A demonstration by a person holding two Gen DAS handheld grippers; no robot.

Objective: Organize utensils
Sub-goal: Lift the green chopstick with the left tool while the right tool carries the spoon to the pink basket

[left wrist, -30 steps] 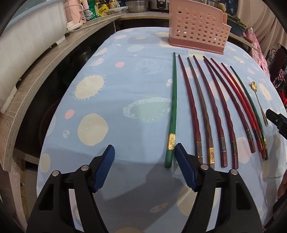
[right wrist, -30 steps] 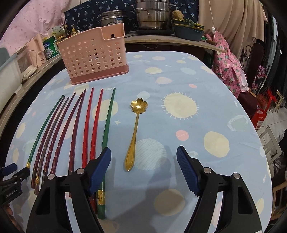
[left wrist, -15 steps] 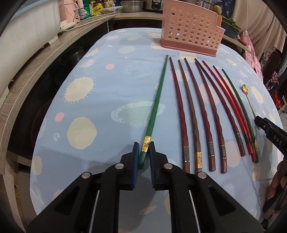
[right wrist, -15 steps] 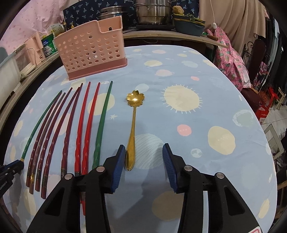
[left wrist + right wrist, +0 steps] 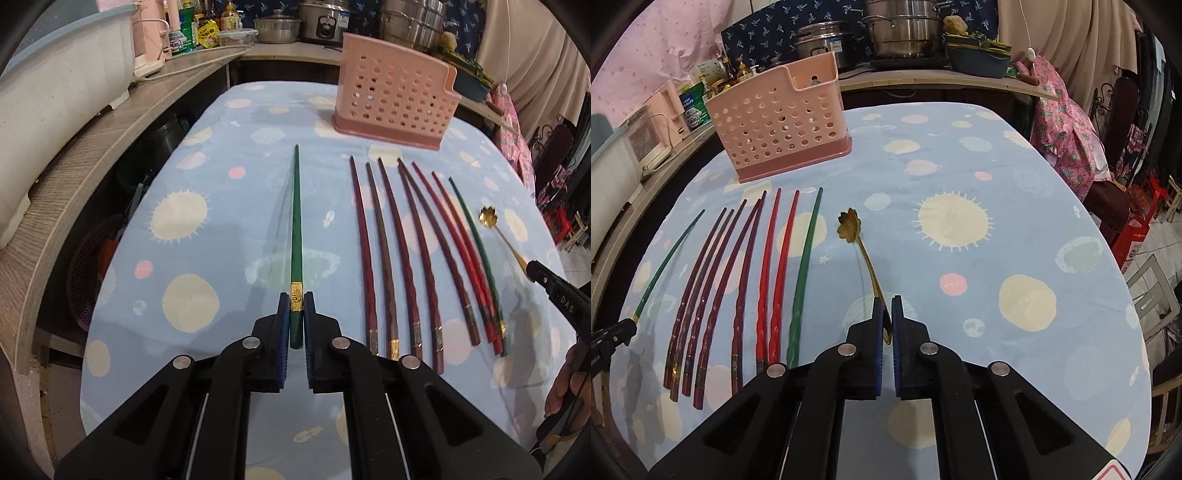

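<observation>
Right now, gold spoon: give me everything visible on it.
The gold spoon looks like shiny metal, with a flower-shaped bowl and a long thin handle. The right gripper is shut on the handle's near end, blue pads on either side. The bowl points away toward the pink basket, and appears lifted off the blue tablecloth. It sits just right of the nearest green chopstick, apart from it.

A: Lighting? Even indoor light, moderately bright, soft shadows under the left gripper on the tabletop.

B: Right view too; the spoon casts a thin shadow. Glare on the steel pots.

A: Heavy fisheye bending, black vignette corners. Slight motion blur on the chopsticks.
</observation>
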